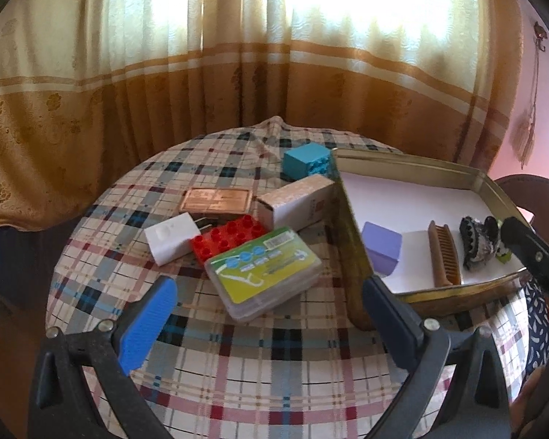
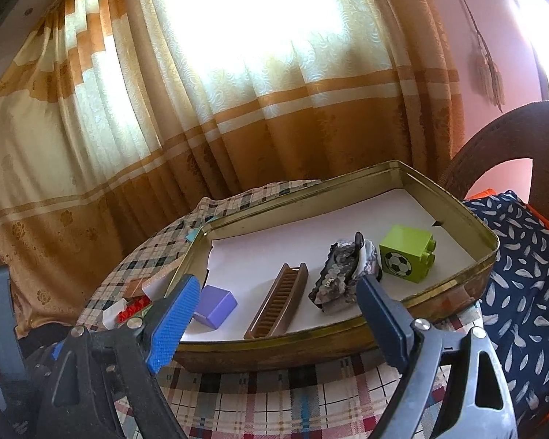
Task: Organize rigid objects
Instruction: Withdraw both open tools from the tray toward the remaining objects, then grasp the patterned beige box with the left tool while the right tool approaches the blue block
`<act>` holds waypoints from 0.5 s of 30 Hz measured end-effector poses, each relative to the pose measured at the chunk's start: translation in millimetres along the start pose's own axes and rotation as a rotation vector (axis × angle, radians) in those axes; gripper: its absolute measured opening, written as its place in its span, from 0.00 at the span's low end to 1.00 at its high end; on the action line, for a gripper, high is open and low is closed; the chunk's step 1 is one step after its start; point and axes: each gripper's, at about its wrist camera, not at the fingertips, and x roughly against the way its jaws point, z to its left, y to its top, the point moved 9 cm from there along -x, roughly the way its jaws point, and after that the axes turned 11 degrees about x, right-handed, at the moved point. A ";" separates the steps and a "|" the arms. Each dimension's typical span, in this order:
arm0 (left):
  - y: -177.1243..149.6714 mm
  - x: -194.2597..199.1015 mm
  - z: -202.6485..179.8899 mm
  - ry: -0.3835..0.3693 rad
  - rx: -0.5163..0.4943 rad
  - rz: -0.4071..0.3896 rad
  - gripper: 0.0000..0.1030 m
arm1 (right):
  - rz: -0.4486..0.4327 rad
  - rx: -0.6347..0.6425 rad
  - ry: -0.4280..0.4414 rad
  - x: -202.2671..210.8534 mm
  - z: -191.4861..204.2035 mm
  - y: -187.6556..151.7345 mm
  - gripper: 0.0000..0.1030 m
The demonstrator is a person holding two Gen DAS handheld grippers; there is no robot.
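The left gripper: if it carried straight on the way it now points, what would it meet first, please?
Most likely the clear plastic case with the green label, lying between the open left gripper fingers' line, just ahead. The red brick lies behind it. Depth is hard to judge through the fisheye.

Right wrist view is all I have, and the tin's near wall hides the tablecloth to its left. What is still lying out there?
Observer: A clear plastic case with a green label lies nearest, outside the tin.
Operator: Anything beside that case?
Observer: A red studded brick sits right behind it, with a white adapter to its left.
Operator: And farther back?
Observer: A teal block stands close to the tin's far corner, with a pale carton lying in front of it.
Operator: Is the left gripper carrying anything?
Observer: No, the left gripper has its jaws open and nothing between them.
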 end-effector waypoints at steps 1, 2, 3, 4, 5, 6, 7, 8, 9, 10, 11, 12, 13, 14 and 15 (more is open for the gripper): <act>0.1 -1.1 1.3 0.001 0.004 0.005 1.00 | 0.000 -0.002 0.001 -0.1 -0.2 -0.1 0.86; -0.4 -2.5 2.7 -0.007 0.011 0.016 1.00 | 0.002 -0.005 0.003 -0.2 -0.7 -0.7 0.86; -0.6 -3.6 3.6 -0.012 0.015 0.024 0.99 | 0.005 -0.009 0.004 -0.7 -1.3 -1.0 0.86; -0.8 -5.1 4.6 -0.013 0.018 0.032 0.99 | 0.008 -0.011 0.005 -1.2 -1.4 -1.4 0.86; -0.6 -6.4 5.6 -0.011 0.017 0.037 0.99 | 0.013 -0.010 0.007 -2.4 -1.0 -1.7 0.86; 0.1 -6.4 6.3 -0.008 0.012 0.037 1.00 | 0.021 -0.005 0.011 -4.0 0.2 -1.8 0.86; 2.0 -6.2 7.0 -0.004 0.007 0.032 0.99 | 0.024 0.004 0.015 -5.4 1.8 -1.0 0.86; 5.2 -5.4 8.0 0.003 -0.002 0.023 0.99 | 0.023 0.015 0.017 -6.0 3.3 0.6 0.86; 7.9 -4.6 8.0 0.008 -0.011 0.016 0.99 | 0.021 0.025 0.020 -6.8 5.0 3.6 0.86; 12.9 -4.1 8.5 0.015 -0.025 0.007 0.99 | 0.020 0.034 0.024 -7.4 6.1 7.3 0.86; 18.2 -4.4 8.9 0.018 -0.038 0.004 0.99 | 0.022 0.039 0.030 -8.6 7.0 9.9 0.86; 22.2 -4.9 9.7 0.017 -0.045 0.003 0.99 | 0.029 0.046 0.040 -10.7 8.3 15.5 0.86; 27.9 -6.7 10.2 0.011 -0.052 0.006 0.99 | 0.042 0.052 0.055 -14.0 9.8 21.2 0.86; 32.8 -10.1 10.5 0.002 -0.055 0.017 0.99 | 0.058 0.058 0.073 -17.6 11.5 25.8 0.86; 36.6 -14.0 11.2 -0.005 -0.058 0.032 0.99 | 0.076 0.066 0.086 -22.0 12.8 29.8 0.86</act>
